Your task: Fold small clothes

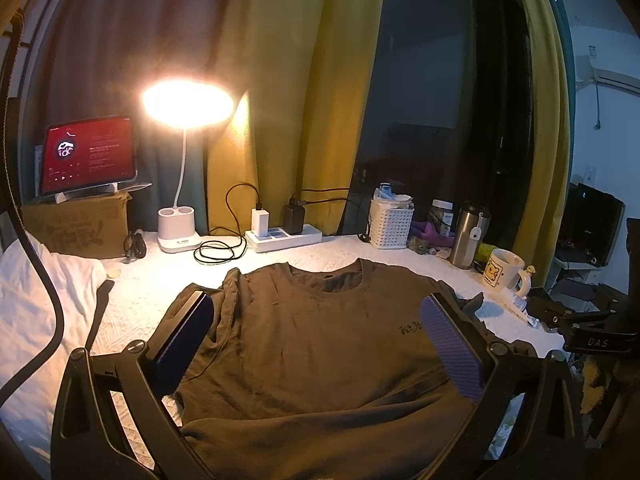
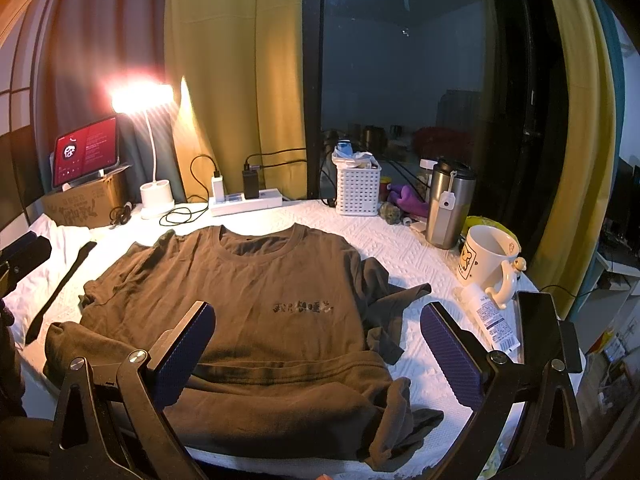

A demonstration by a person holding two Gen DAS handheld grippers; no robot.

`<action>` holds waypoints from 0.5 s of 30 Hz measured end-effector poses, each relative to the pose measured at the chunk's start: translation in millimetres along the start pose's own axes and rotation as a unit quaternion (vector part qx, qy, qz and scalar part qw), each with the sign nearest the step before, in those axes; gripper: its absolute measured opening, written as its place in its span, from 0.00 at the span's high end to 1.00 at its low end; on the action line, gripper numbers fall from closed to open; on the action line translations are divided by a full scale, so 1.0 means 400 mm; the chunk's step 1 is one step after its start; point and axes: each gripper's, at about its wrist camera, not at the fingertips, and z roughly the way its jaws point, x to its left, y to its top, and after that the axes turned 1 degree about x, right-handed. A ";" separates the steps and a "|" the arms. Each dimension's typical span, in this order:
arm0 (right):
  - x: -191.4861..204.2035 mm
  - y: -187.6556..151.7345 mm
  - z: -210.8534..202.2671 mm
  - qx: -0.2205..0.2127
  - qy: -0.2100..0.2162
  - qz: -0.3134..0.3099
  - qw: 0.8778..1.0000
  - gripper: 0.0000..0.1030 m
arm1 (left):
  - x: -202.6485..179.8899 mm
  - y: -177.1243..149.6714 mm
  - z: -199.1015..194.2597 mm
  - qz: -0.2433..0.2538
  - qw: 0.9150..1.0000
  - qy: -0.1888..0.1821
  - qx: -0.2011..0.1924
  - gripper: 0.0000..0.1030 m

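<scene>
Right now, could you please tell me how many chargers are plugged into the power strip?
2: a white charger at the left and a black charger beside it.

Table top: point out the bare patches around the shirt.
Bare cloth lies between the T-shirt collar and the power strip, and between its right sleeve and the mug. The back right by the basket is crowded.
</scene>
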 end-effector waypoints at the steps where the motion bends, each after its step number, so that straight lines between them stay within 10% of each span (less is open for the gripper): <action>1: 0.000 0.000 0.000 0.000 0.000 0.000 1.000 0.00 | -0.001 0.000 -0.001 0.000 1.000 0.001 0.000 0.01; 15: 0.001 0.000 0.000 0.001 -0.001 -0.001 1.000 0.00 | -0.003 -0.001 -0.002 0.000 1.000 0.004 0.000 0.01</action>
